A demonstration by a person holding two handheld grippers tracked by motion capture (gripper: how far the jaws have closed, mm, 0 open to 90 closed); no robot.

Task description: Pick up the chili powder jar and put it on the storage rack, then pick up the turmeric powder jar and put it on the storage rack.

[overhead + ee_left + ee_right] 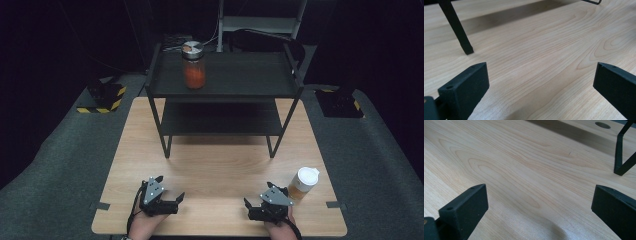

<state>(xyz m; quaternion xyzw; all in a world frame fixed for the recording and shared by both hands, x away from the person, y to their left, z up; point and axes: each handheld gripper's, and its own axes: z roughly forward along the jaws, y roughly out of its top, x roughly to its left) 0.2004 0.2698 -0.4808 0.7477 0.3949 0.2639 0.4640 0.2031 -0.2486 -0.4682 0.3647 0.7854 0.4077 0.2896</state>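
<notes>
Wood grain runs bare under both your tools, so nothing is in hand yet and the job, as I read it, is a first reach for the cup at the near right. Starting at the left: your left gripper rests low on the near part of the table, its jaws spread wide with only tabletop between them, and in the left gripper view the rack's near left leg stands well ahead of it; leave that hand parked so it doesn't stray across. Farther back, the black two-tier rack carries a jar of orange contents on its top shelf toward the left, well apart from both hands. Moving right, your right gripper also sits released and empty, pointing inward and toward the far side, away from the cup. The white-lidded cup of amber liquid stands upright just beside that gripper, at its right. Turn the wrist toward it first, come in level at mid-height below the lid, and close gently, since a light cup likely tips or dents if you nudge it with one jaw.
</notes>
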